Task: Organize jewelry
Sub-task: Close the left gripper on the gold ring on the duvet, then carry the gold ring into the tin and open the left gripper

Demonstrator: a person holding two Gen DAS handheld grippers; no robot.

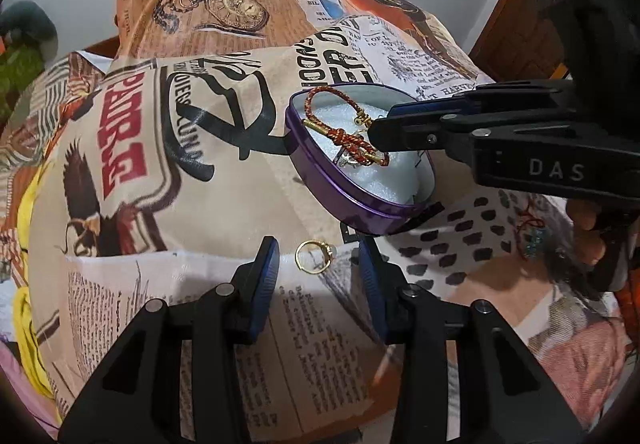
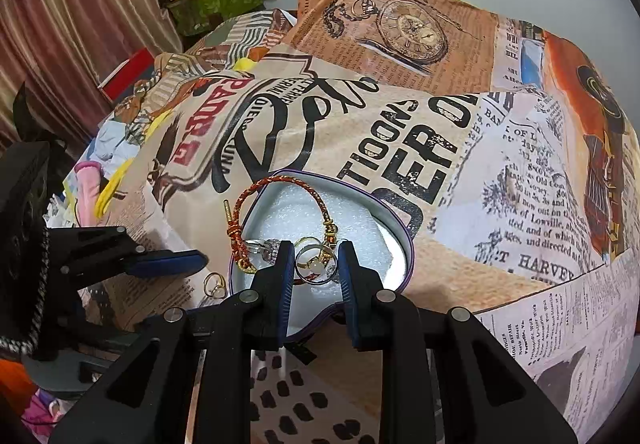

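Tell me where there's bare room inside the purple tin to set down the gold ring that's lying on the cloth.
The foam in the purple tin is bare along its right side, bordered by the tin's wall. The left and middle are crowded: the red cord bracelet drapes over the rim, and rings sit between the fingers of the right gripper. The gold ring lies outside, before the open left gripper.

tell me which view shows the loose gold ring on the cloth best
The left wrist view: the gold ring lies unobstructed on the cloth between the open left gripper fingers. The right wrist view shows it small, beside the purple tin.
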